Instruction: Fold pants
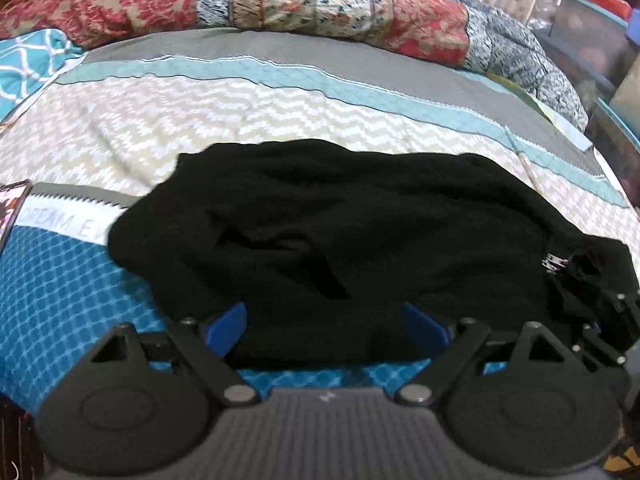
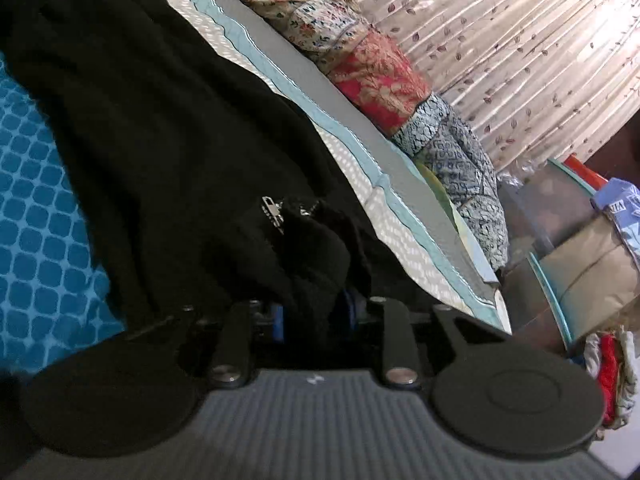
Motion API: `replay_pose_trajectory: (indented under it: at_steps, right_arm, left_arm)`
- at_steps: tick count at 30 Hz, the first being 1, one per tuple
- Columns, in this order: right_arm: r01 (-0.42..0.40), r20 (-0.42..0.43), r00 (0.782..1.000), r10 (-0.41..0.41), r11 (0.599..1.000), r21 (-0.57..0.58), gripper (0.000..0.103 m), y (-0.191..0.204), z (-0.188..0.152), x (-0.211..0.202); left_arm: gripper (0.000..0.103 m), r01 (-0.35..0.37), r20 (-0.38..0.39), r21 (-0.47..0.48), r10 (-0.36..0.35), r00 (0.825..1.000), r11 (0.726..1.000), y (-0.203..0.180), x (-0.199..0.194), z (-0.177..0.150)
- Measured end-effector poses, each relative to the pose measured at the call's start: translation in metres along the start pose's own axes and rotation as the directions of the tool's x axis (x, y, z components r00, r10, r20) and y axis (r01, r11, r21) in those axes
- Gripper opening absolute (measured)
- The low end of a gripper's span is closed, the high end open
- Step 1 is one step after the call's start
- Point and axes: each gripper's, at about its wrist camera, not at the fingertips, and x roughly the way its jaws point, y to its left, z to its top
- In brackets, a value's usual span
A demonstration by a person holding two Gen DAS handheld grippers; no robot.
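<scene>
Left hand-held gripper (image 1: 324,330): jaws spread wide, blue fingers (image 1: 226,328) poised at the near edge of the pants (image 1: 320,240), one to each side of a stretch of hem, not pressing it.

Right hand-held gripper (image 2: 314,316): blue fingers (image 2: 277,318) drawn in on a bunched wad of black cloth; it seems to be pinching the pants, though the dark fabric hides the contact. Seen also at the right end of the pants in the left wrist view (image 1: 612,320).

Pants: black, crumpled in a loose heap on the bed (image 1: 120,128).

Zipper pull (image 2: 271,208): metal, on the pants just beyond the right gripper's fingers.

Bedspread: chevron, grey and teal bands beyond the pants; blue lattice panel (image 1: 60,288) on their near left.

Patchwork quilt (image 1: 280,0): red and floral, heaped well beyond the pants.

Curtain (image 2: 520,40): leaf print, behind the quilt.
</scene>
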Motion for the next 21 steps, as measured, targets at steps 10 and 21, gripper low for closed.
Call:
replay_pose_trajectory:
  at_steps: [10,21]
  right_arm:
    - [-0.292,0.136,0.956,0.259,0.86,0.418,0.061,-0.087,-0.01,-0.056]
    - [-0.181,0.011,0.917,0.399,0.391,0.903,0.043,-0.092,-0.047,0.049]
  left_arm:
    - [0.09,0.066,0.06,0.024,-0.067,0.996,0.998,0.012,-0.009,-0.015]
    - [0.09,0.116,0.113,-0.003,-0.115,0.987,0.993,0.036,-0.028,-0.024]
